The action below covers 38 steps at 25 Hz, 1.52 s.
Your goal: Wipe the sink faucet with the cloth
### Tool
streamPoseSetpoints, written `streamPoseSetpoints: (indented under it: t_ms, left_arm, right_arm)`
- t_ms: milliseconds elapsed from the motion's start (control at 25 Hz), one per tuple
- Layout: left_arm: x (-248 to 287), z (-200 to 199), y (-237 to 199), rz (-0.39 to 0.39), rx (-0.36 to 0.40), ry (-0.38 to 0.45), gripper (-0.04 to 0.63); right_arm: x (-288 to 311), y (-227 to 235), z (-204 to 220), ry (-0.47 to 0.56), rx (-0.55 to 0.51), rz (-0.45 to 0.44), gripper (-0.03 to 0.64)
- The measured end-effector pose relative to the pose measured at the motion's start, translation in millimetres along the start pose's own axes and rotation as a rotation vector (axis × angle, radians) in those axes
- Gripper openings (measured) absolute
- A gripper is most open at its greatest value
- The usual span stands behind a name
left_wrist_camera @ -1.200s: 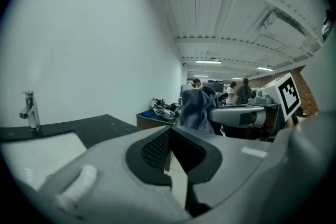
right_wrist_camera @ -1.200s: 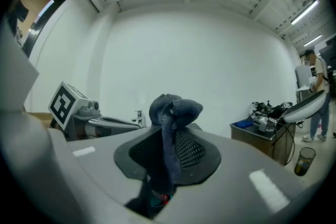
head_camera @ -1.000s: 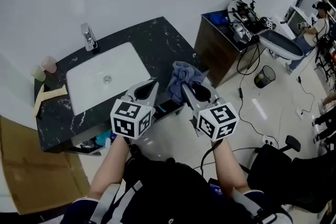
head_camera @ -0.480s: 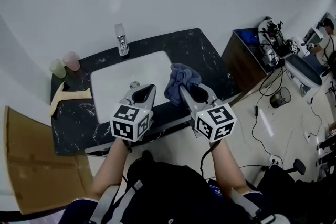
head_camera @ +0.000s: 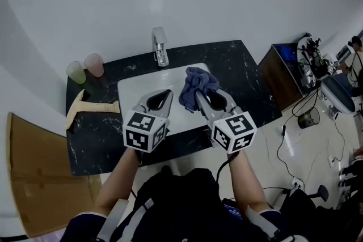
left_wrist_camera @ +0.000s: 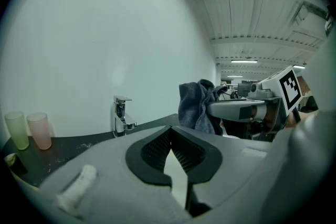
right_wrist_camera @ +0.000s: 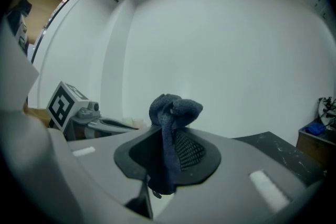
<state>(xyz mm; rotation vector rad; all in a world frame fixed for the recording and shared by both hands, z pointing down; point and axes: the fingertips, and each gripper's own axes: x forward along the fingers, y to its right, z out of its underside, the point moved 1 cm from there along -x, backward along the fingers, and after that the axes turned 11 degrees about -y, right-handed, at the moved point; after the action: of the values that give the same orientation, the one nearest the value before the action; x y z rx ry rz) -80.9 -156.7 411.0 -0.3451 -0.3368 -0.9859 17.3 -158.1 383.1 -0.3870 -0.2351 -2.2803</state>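
While our right hand-held gripper pinches the crumpled blue-grey cloth above the white sink, our left hand-held gripper is pressed together, empty. We judge this the approach; next, the cloth must reach the chrome faucet at the back edge of the black table.

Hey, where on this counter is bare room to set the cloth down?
Right of the sink, the dark counter is bare up to its right edge. The left end is crowded: green cup, pink cup, and a beige tool in front. The faucet stands behind the sink.
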Motion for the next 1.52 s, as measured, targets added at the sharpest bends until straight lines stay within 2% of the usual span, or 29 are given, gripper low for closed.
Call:
streamPoseSetpoints:
  t_ms: [320, 520, 960, 1280, 1400, 1520]
  left_arm:
    - [6.0, -3.5, -43.8, -0.032, -0.043, 0.007, 0.002]
    - [16.3, -5.5, -59.0, -0.06, -0.028, -0.002, 0.002]
    - [55.3, -14.4, -93.1, -0.211, -0.064, -0.036, 0.003]
    - [80.0, -8.3, -113.6, -0.291, -0.069, -0.092, 0.134]
    - [88.4, -3.8, -114.0, -0.29, -0.078, -0.109, 0.15]
    - [95.5, 0.3, -114.2, -0.29, -0.085, -0.12, 0.15]
  right_arm:
    - [51.3, -4.9, -17.9, -0.019, -0.024, -0.042, 0.072]
    - [75.7, 4.6, -25.3, -0.03, -0.034, -0.069, 0.072]
    - [111.4, 38.6, -70.0, 0.007, -0.113, -0.16, 0.072]
    - [149.7, 46.7, -121.1, 0.09, -0.195, -0.227, 0.072]
    - [168.4, 42.9, -129.3, 0.089, -0.21, -0.275, 0.073]
    - [190.4, 36.7, -124.9, 0.043, -0.253, -0.329, 0.073]
